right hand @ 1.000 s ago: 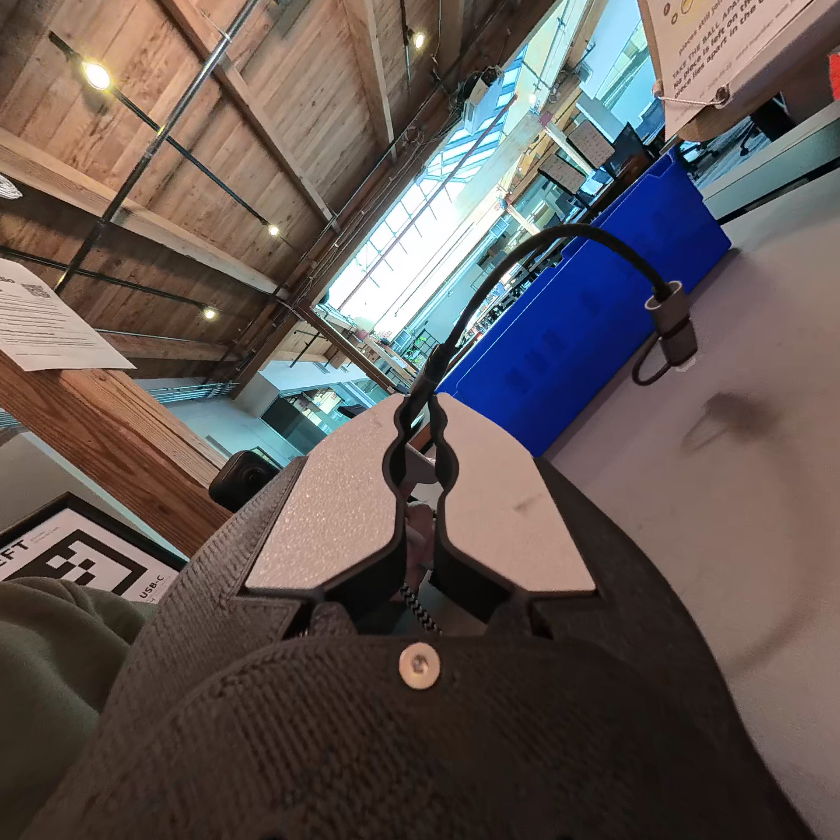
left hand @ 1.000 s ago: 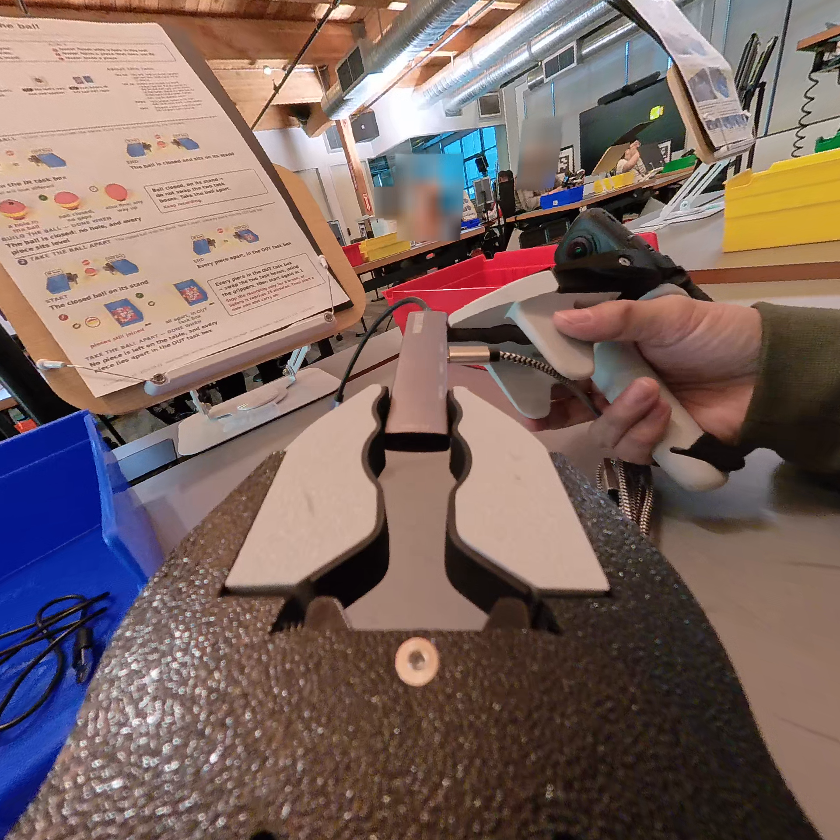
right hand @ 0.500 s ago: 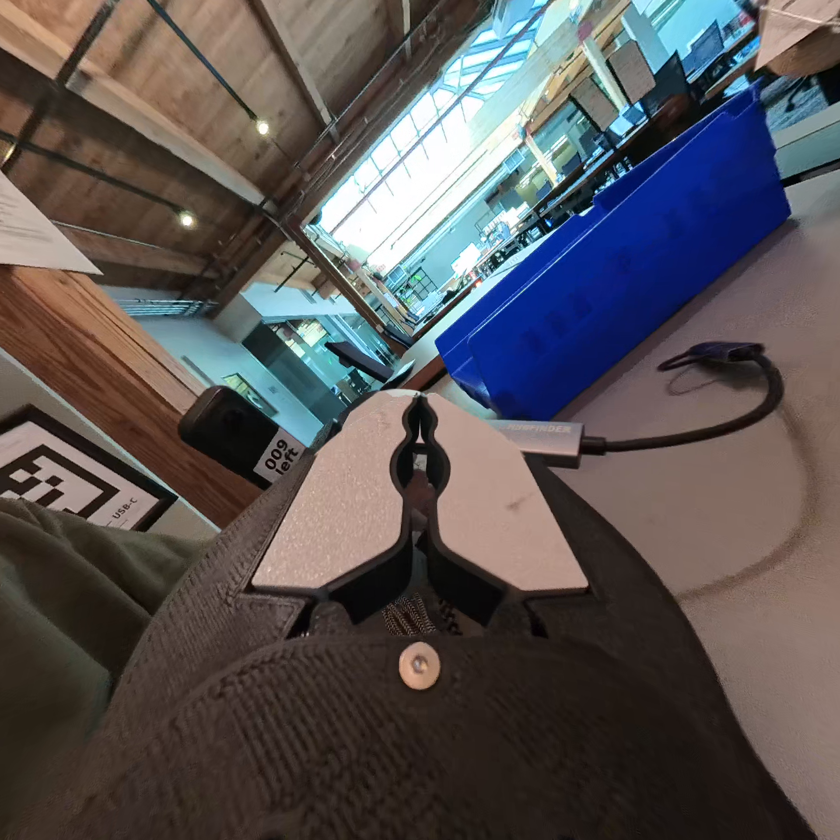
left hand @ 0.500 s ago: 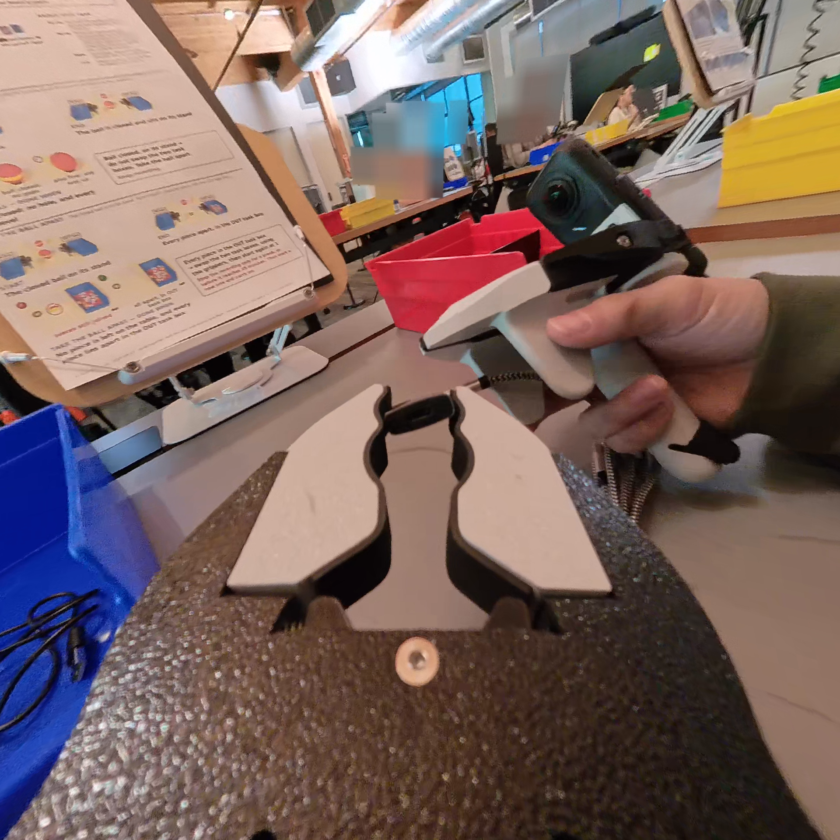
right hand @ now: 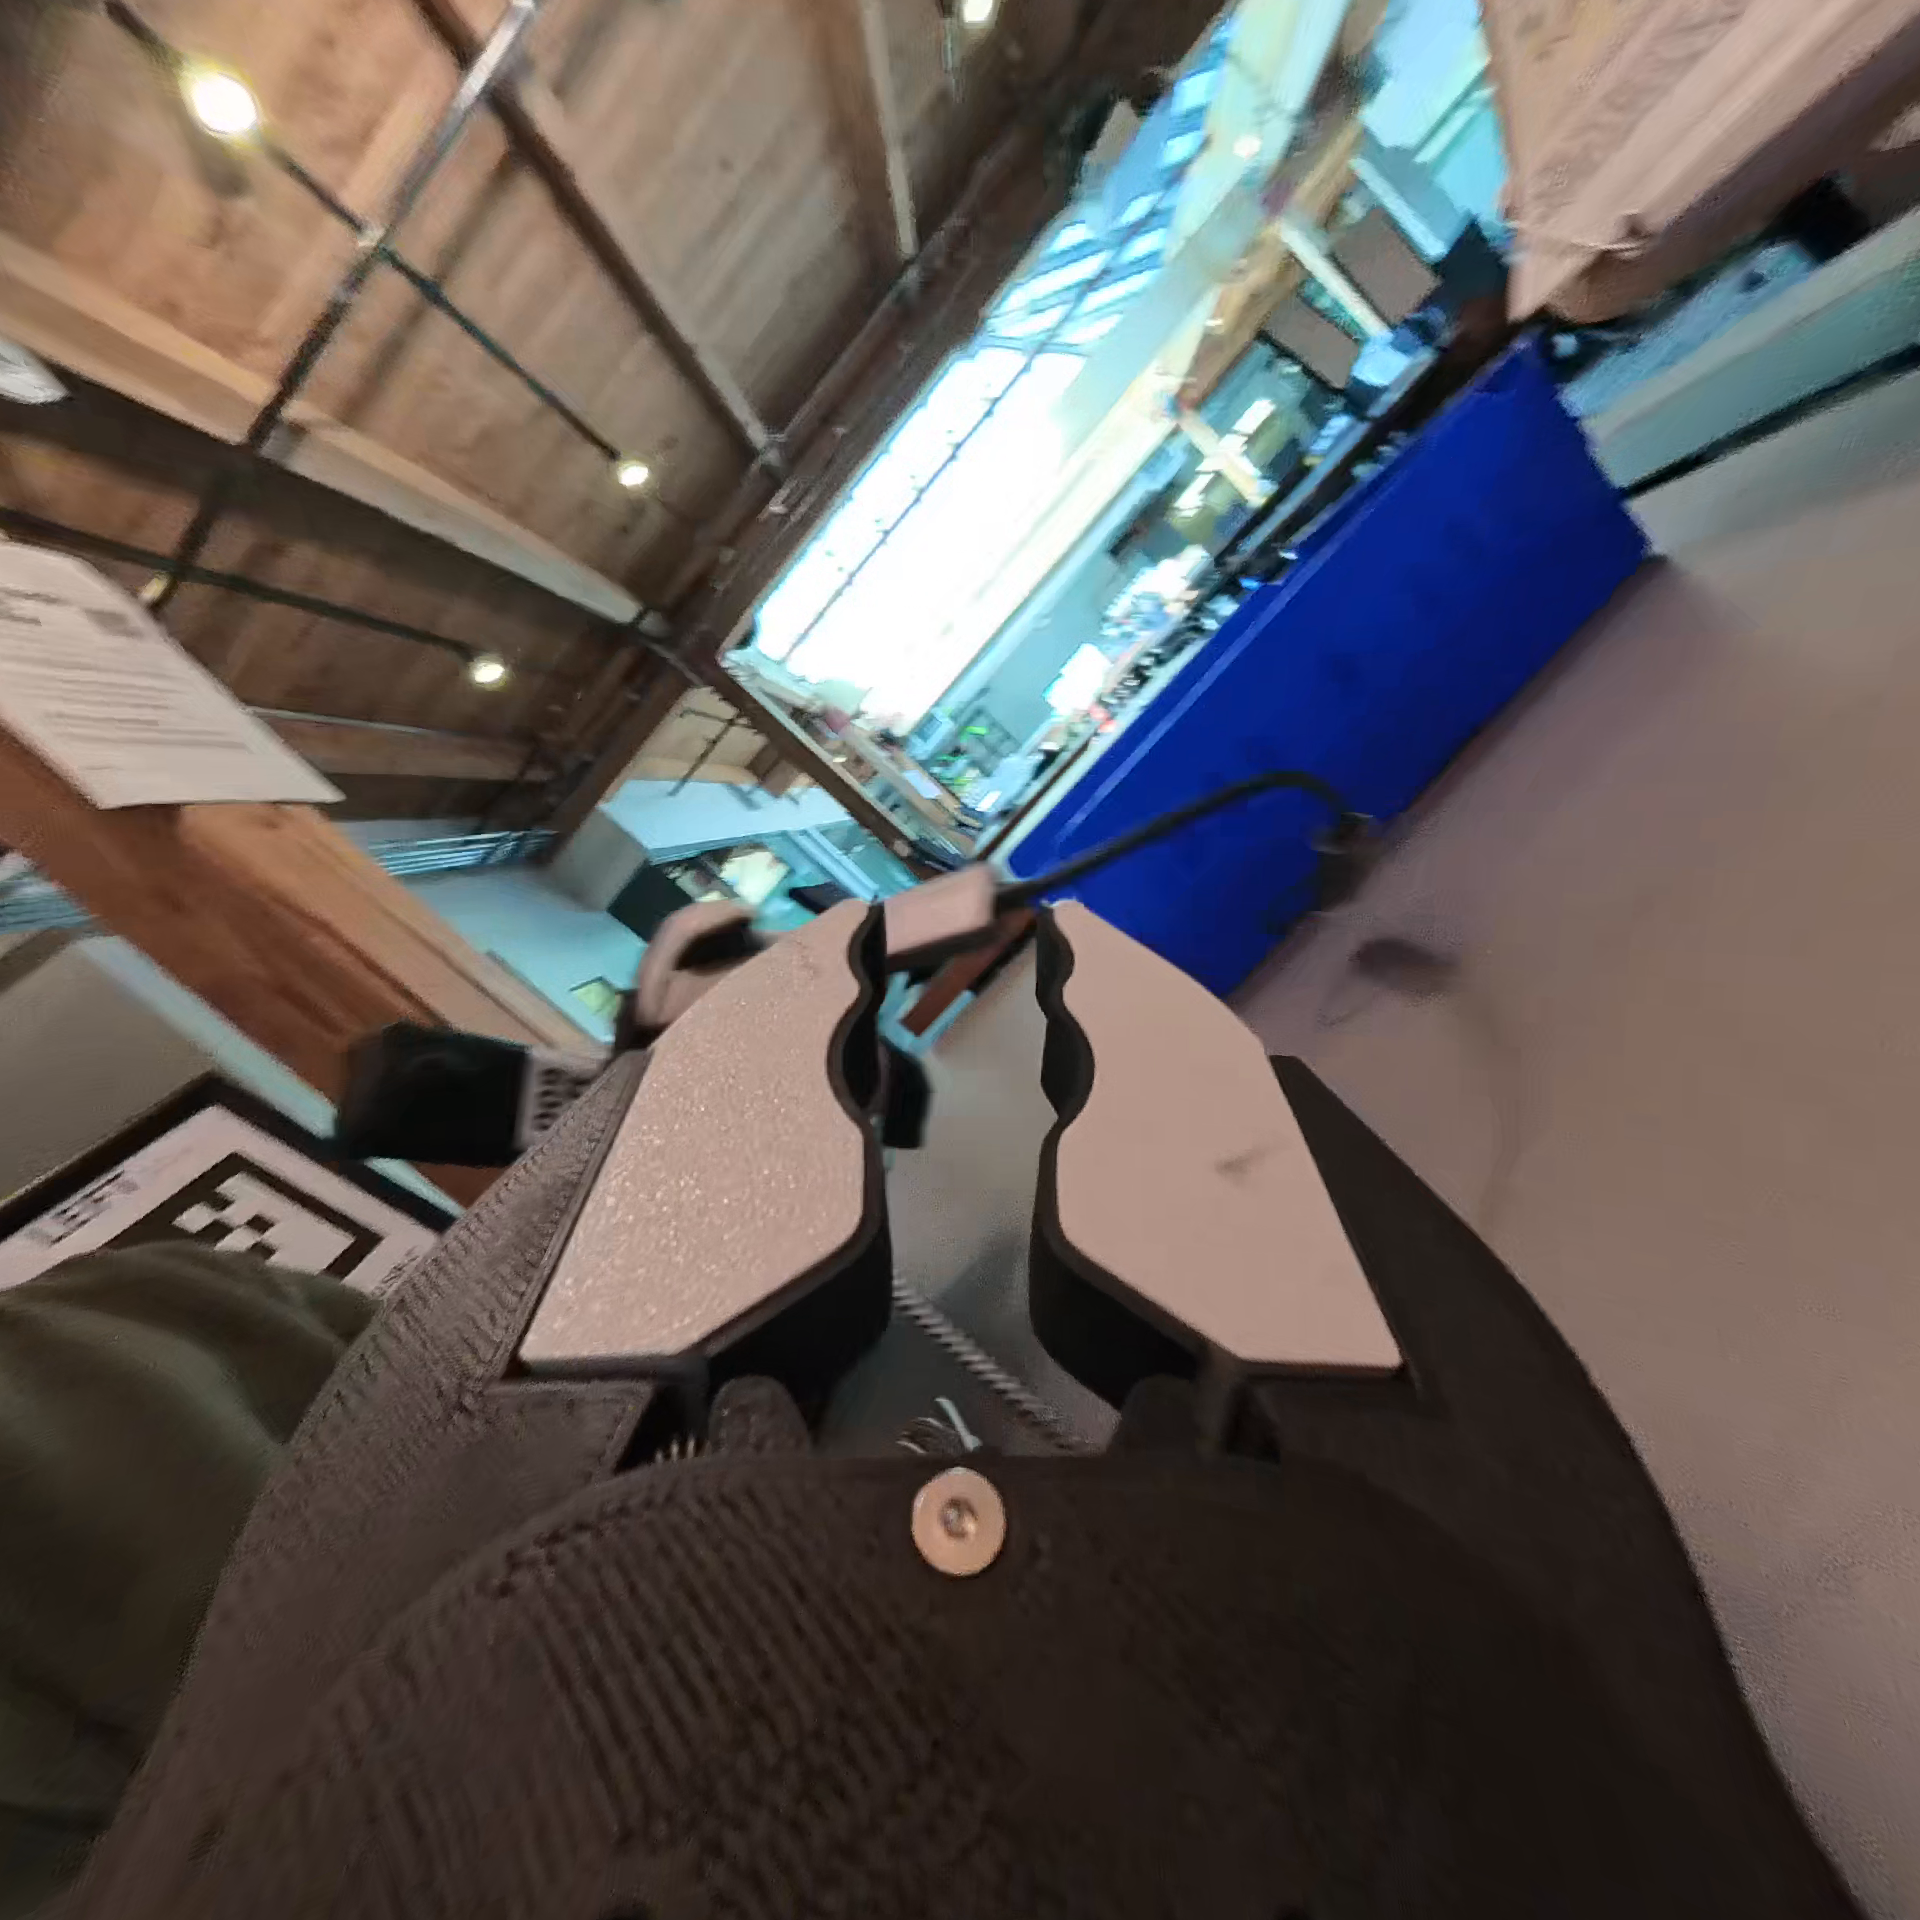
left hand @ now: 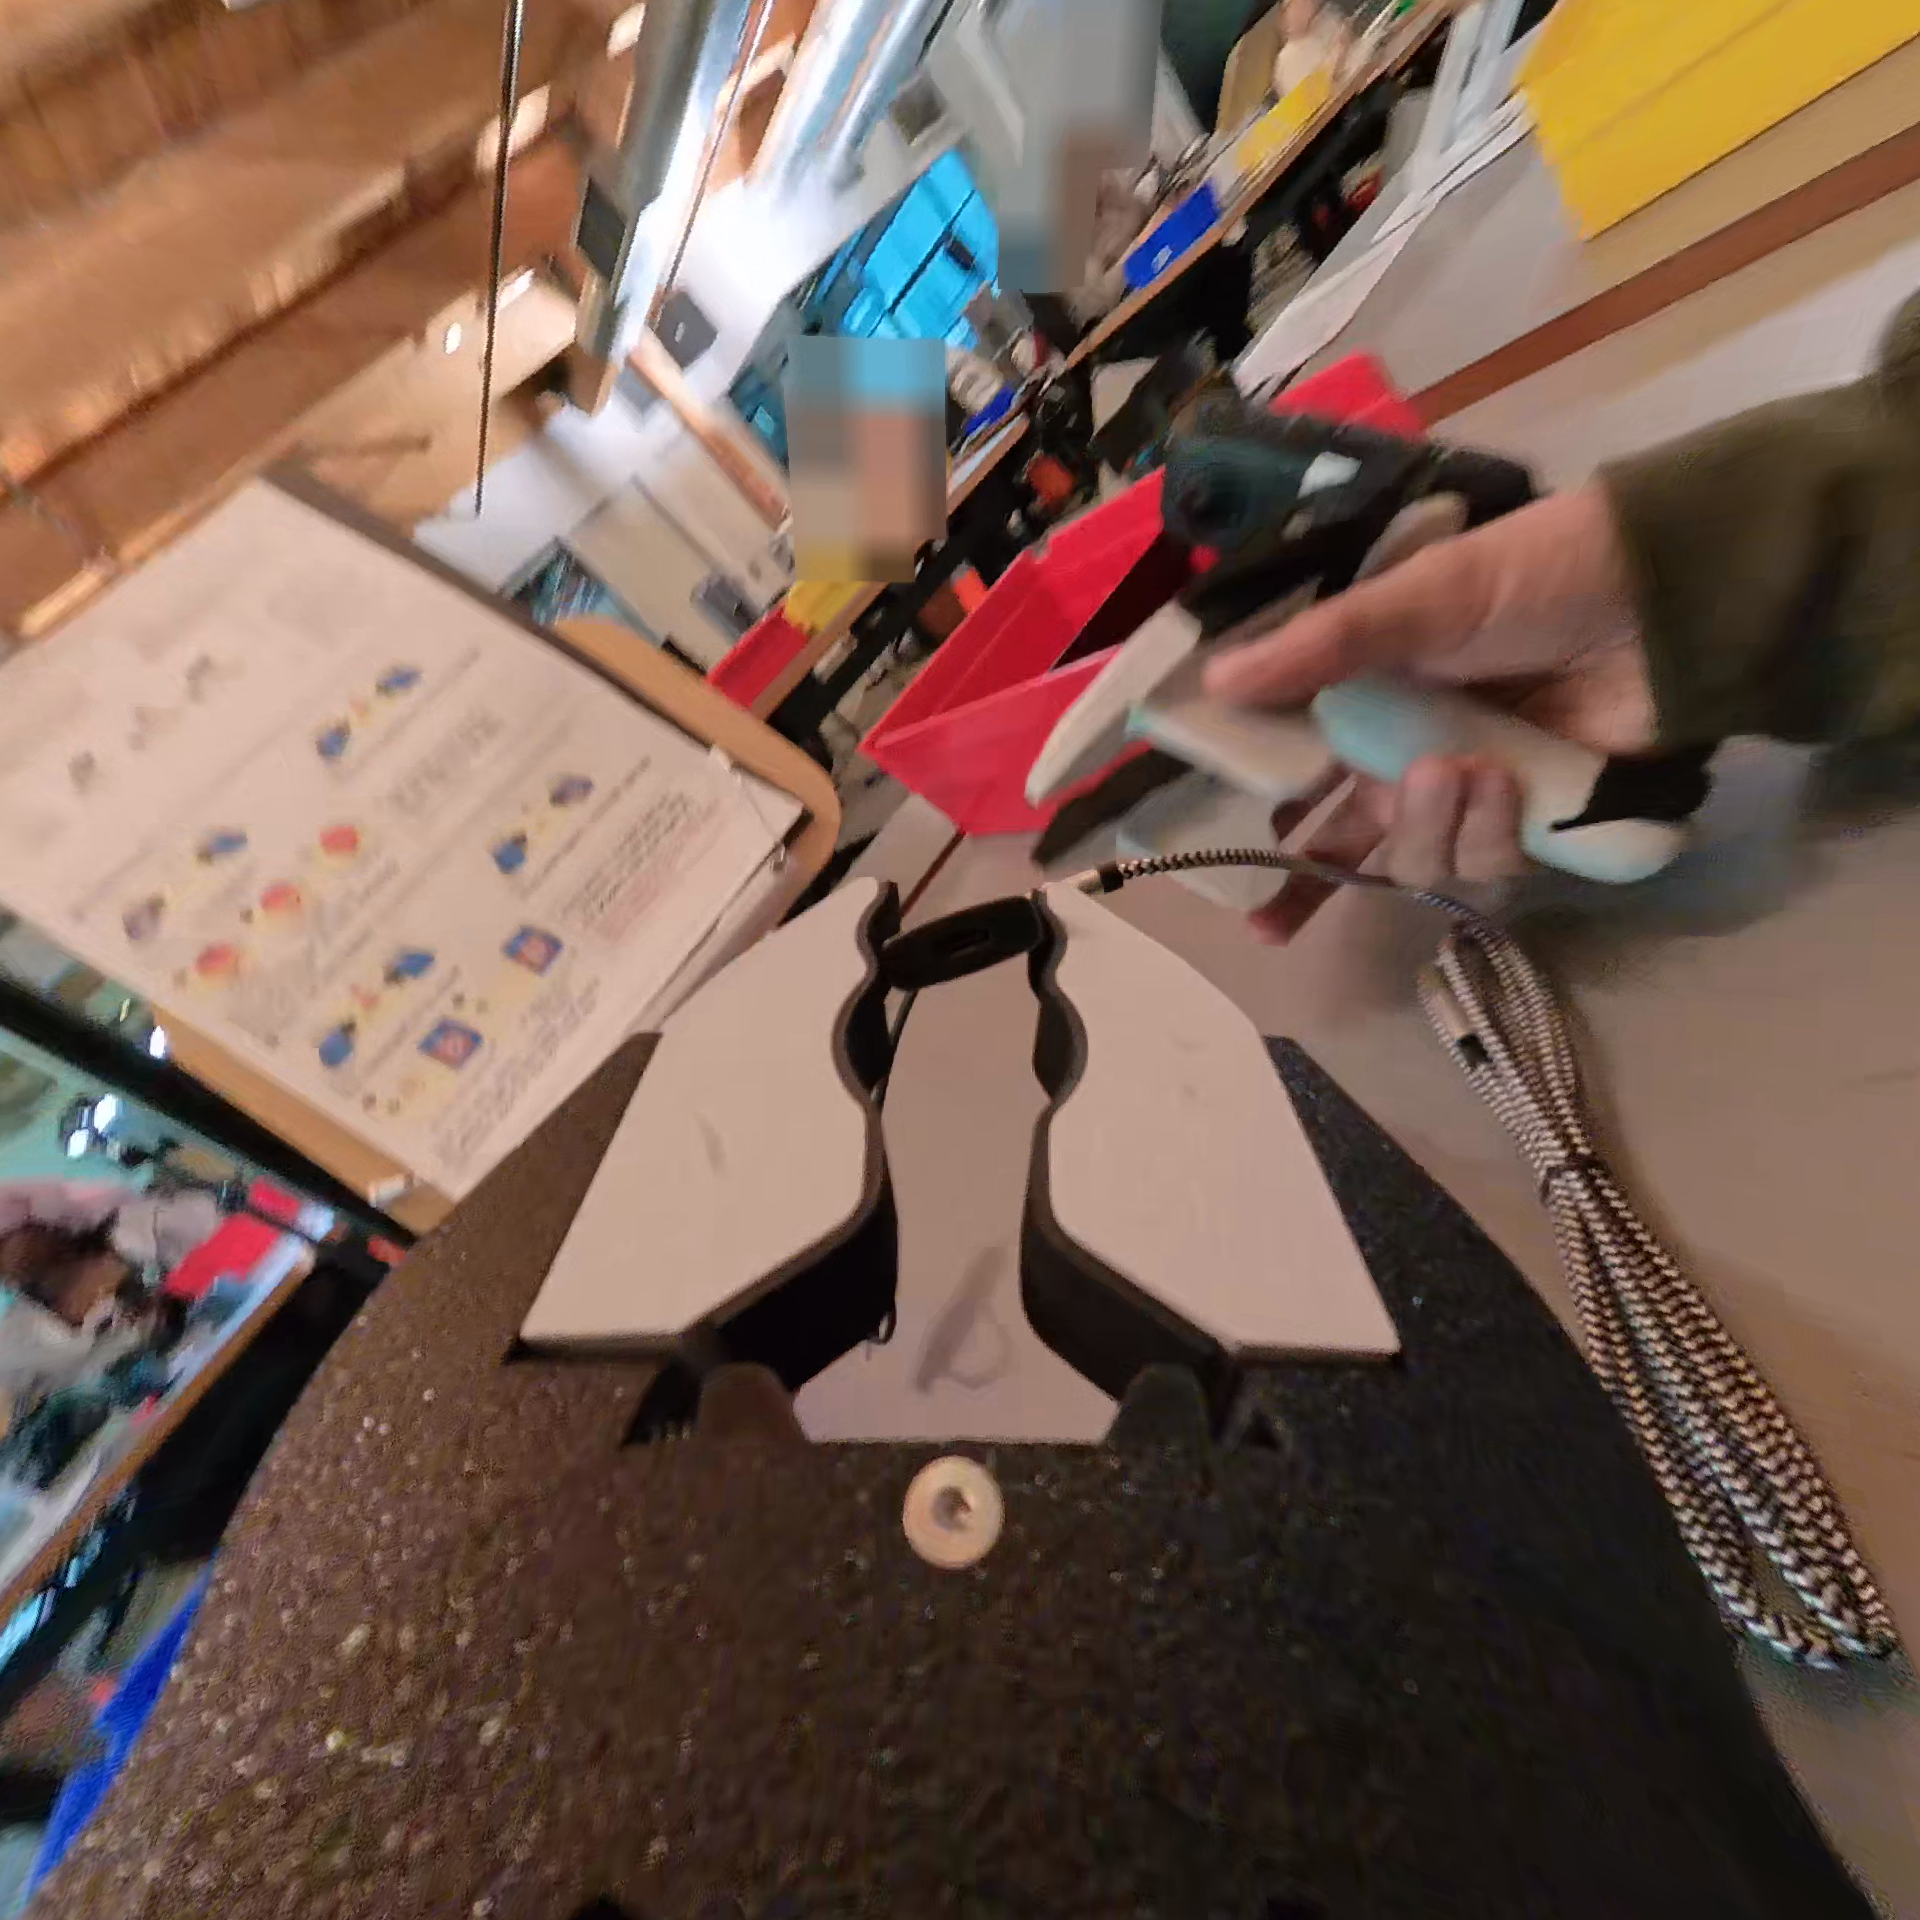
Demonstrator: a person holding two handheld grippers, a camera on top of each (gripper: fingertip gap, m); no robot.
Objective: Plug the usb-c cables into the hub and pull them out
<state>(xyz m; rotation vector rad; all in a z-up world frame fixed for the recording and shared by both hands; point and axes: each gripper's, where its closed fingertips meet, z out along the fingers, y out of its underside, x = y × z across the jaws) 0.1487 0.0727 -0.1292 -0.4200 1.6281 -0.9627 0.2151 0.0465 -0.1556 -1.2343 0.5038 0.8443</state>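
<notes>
My left gripper (left hand: 961, 914) is shut on the grey USB hub (left hand: 961, 943), whose dark end with a port faces the camera. The braided USB-C cable (left hand: 1247, 862) runs from beside my right fingertip to a coil (left hand: 1662, 1351) on the table. I cannot tell whether its plug sits in the hub. My right gripper (left hand: 1091, 727), held in a hand, hovers above the cable. In the right wrist view it (right hand: 961, 945) is open and empty. The hub (right hand: 940, 912) and its black lead (right hand: 1174, 821) lie beyond it, and the braided cable (right hand: 971, 1361) lies below.
An instruction board (left hand: 364, 831) stands at the left on a stand. A red bin (left hand: 997, 707) sits behind the hub and a yellow bin (left hand: 1714, 94) at the far right. A blue bin (right hand: 1351, 675) stands on the grey table (left hand: 1766, 1143). Both views are blurred. Across from one pair of fingers to the other is roughly 8 cm.
My right gripper has opened, let go of the braided cable and lifted away. My left gripper, still holding the hub, has tilted and swung.
</notes>
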